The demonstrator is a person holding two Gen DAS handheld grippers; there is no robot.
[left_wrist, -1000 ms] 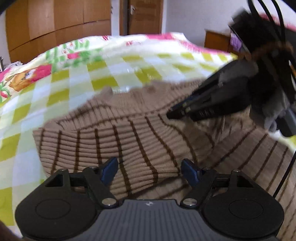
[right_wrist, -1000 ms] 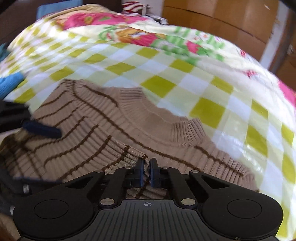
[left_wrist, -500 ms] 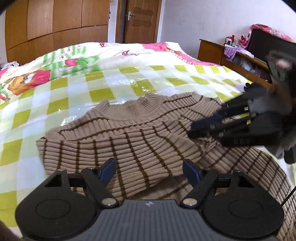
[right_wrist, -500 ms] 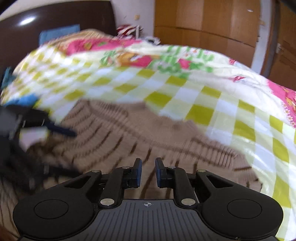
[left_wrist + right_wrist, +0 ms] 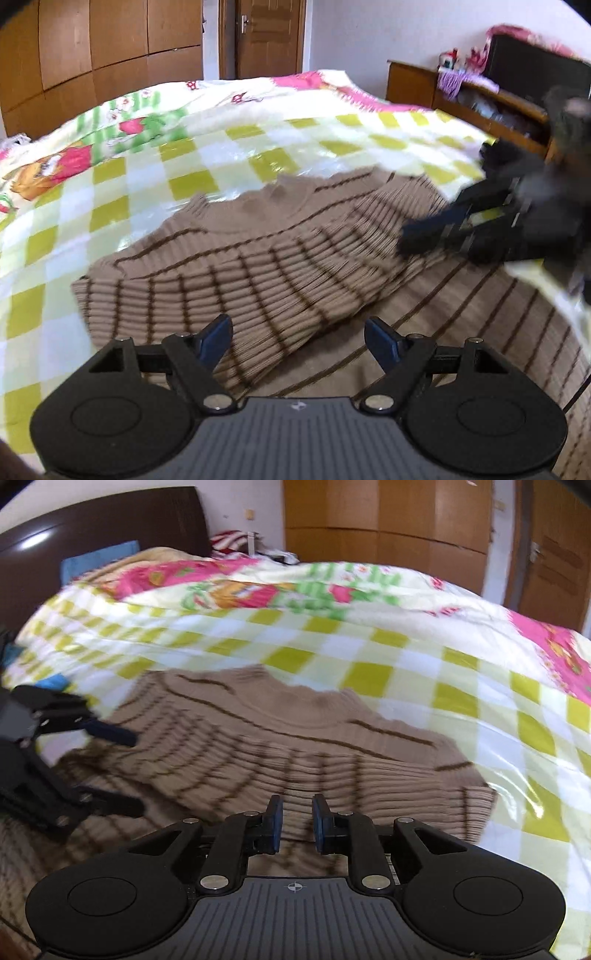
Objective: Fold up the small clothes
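Observation:
A tan knit sweater with thin brown stripes (image 5: 258,258) lies on the checked quilt (image 5: 184,155), one side folded across its body. My left gripper (image 5: 297,325) hovers open over the near edge of that fold, nothing between its fingers. In the left wrist view my right gripper (image 5: 406,240) hangs blurred over the sweater's right shoulder. In the right wrist view the right gripper (image 5: 296,801) has its pads a little apart above the sweater (image 5: 295,746), gripping nothing. The left gripper (image 5: 129,771) shows at the left, fingers spread wide.
The quilt (image 5: 369,653) covers the bed on all sides of the sweater. A dark headboard (image 5: 110,528) and blue cloth (image 5: 99,559) stand behind it. Wooden wardrobes (image 5: 92,55), a door (image 5: 266,37) and a cluttered wooden shelf (image 5: 480,96) line the walls.
My right gripper has let go of the sweater fold, parted its pads and drawn back toward the sweater's right side. The left gripper has stayed open over the near edge.

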